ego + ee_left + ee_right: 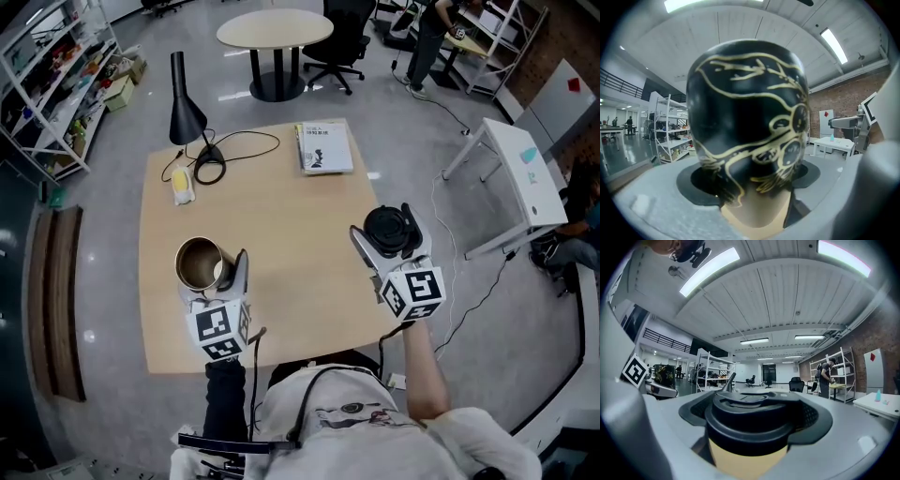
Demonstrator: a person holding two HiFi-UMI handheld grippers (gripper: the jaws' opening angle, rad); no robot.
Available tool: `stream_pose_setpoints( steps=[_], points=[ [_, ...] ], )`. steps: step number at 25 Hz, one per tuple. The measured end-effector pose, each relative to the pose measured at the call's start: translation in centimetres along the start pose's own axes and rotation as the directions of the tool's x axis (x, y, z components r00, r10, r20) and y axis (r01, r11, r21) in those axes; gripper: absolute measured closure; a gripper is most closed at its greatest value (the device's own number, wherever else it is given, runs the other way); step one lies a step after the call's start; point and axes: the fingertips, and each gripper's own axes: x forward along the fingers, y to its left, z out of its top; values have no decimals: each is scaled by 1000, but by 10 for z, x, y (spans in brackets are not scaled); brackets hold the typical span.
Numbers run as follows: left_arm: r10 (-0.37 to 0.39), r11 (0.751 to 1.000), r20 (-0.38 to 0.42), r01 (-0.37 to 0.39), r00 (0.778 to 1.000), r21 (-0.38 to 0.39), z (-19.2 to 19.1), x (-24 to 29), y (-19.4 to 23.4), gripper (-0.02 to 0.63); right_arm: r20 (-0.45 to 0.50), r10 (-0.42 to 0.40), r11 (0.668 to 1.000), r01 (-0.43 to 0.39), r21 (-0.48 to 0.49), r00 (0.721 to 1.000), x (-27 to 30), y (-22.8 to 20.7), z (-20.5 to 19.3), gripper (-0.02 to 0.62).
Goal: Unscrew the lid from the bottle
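A black bottle with gold line patterns fills the left gripper view. From above, the bottle stands upright on the wooden table with its mouth uncovered and a metal inside showing. My left gripper is closed around its body, jaws wide. The black lid is off the bottle and sits between the jaws of my right gripper near the table's right edge. In the right gripper view the lid is pressed between the dark pads, low over the tabletop.
A black desk lamp with its cable, a yellow-white object and a book lie at the table's far side. Beyond are a round table, shelving, a white table and a standing person.
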Motion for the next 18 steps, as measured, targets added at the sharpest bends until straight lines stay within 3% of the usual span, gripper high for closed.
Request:
stream_pose_setpoints(
  steps=[7, 18],
  points=[
    [-41, 999, -47, 42, 998, 23, -7, 7, -20, 192, -2, 29, 1000, -29, 4, 1000, -4, -2, -3, 100],
    [-139, 989, -47, 141, 989, 46, -8, 37, -68, 192, 9, 23, 1000, -23, 8, 1000, -7, -33, -2, 100]
  ],
)
